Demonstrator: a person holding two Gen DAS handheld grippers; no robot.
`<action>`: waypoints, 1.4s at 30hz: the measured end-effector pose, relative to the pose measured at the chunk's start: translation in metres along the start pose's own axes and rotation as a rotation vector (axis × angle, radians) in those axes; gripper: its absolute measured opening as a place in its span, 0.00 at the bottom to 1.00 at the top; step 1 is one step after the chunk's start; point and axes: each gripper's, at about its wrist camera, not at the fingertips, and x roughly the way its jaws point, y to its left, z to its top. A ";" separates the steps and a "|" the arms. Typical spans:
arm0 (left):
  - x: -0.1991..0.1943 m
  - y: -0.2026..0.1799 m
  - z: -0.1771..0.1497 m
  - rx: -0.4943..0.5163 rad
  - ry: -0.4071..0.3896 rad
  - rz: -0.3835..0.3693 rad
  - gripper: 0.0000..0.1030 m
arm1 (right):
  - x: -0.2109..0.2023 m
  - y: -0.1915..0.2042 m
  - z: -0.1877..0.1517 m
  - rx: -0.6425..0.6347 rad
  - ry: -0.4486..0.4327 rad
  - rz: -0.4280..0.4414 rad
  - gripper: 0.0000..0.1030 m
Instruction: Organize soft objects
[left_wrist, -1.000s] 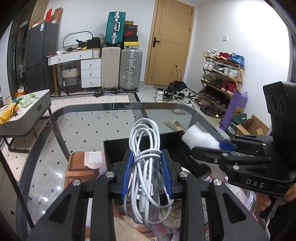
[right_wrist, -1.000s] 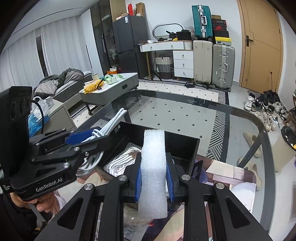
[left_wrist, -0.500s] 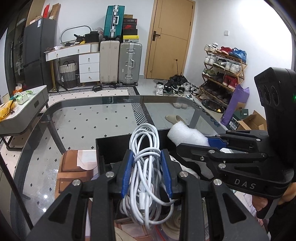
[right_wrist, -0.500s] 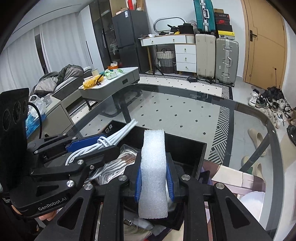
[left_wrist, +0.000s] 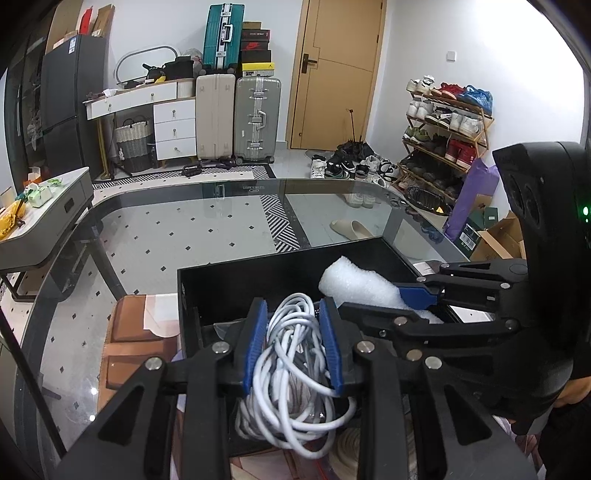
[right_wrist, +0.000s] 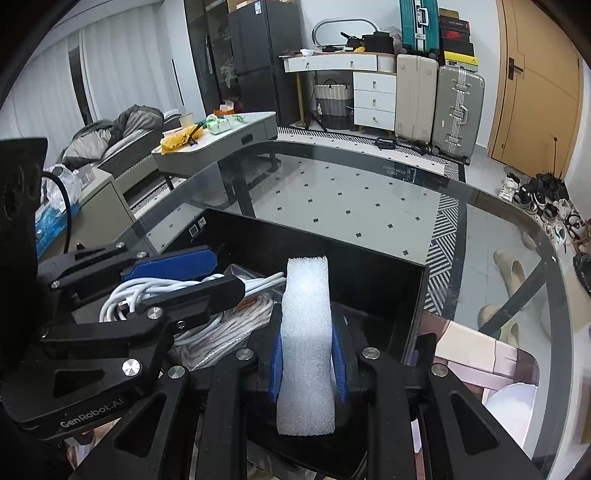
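Observation:
A black open box (left_wrist: 280, 266) (right_wrist: 391, 266) stands on the glass table. My left gripper (left_wrist: 293, 314) is shut on a coiled white cable (left_wrist: 291, 365), held over the box's left half; the same gripper (right_wrist: 221, 273) and cable (right_wrist: 147, 291) show at the left of the right wrist view. My right gripper (right_wrist: 306, 325) is shut on a white foam block (right_wrist: 306, 332), which stands upright between the blue pads over the box's right half. From the left wrist view that right gripper (left_wrist: 406, 295) reaches in from the right with the foam (left_wrist: 354, 284). A white rope coil (right_wrist: 221, 328) lies inside the box.
The glass table (right_wrist: 369, 206) extends beyond the box, with a curved far edge. A brown leather item (left_wrist: 129, 325) lies left of the box. A white round object (right_wrist: 513, 402) sits at the right. A grey side table (right_wrist: 221, 144) with clutter stands past the far left.
Both grippers have sunk toward the box with their loads, and the cable and foam now sit lower, inside its walls. Both grips are unchanged.

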 end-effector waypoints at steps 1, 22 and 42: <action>0.000 0.000 0.000 0.001 0.003 0.000 0.27 | 0.001 0.001 0.000 -0.004 0.002 -0.005 0.22; -0.010 0.009 -0.003 -0.011 0.045 -0.004 0.47 | -0.043 -0.001 -0.018 0.006 -0.085 -0.065 0.61; -0.085 -0.009 -0.024 0.022 -0.081 0.029 1.00 | -0.136 -0.009 -0.090 0.170 -0.207 -0.110 0.99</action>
